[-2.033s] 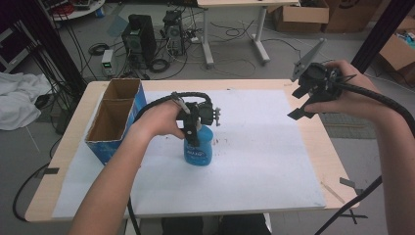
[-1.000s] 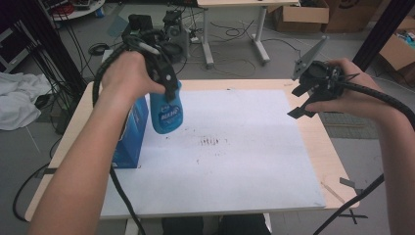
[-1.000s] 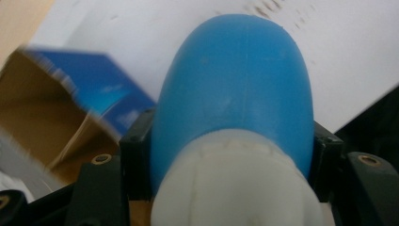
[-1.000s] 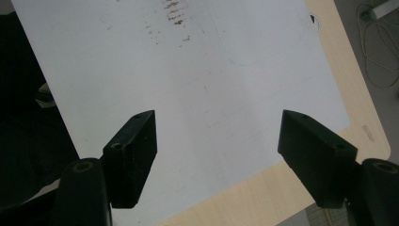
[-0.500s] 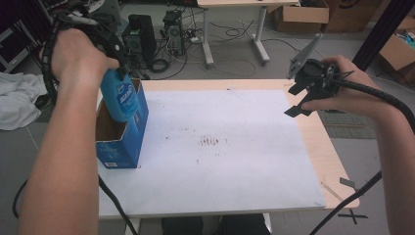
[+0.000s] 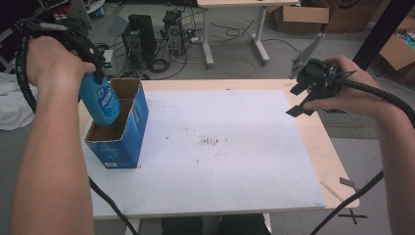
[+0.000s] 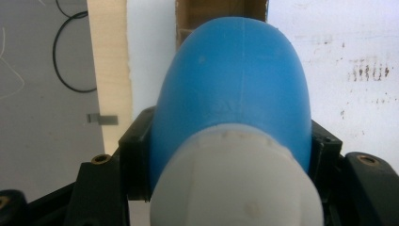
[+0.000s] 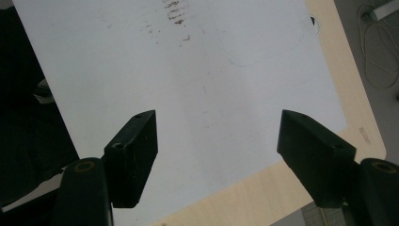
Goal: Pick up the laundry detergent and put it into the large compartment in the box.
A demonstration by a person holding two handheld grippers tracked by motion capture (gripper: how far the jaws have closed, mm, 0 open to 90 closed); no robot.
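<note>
At the left of the high view, the left gripper [image 6: 93, 68] clamps a rounded blue plastic bottle [image 6: 100, 100] by its neck. The bottle hangs tilted over the open top of a tall blue cardboard box [image 6: 122, 134], its base dipping toward the box's nearer compartment; whether it touches the cardboard cannot be told. A brown cardboard divider splits the box into two cells. The bottle carries a label with white lettering, too small to read; print low on the box front is likewise illegible.

In the left gripper view, the black jaws press both sides of the bottle [image 7: 235, 94] just above its white cap [image 7: 235, 183], with the box's brown inside at top centre.

At the upper right of the high view, the right gripper [image 6: 306, 95] is held above the table's right edge, well apart from the box, jaws spread wide and empty. In the right gripper view, the gripper [image 8: 216, 141] looks down on the white sheet [image 8: 188, 70] covering the light wooden table [image 8: 263, 188], marked with dark smudges at top centre.

Beyond the table, at the top of the high view, computer towers [image 6: 142, 32] and loose cables sit on the grey floor.
</note>
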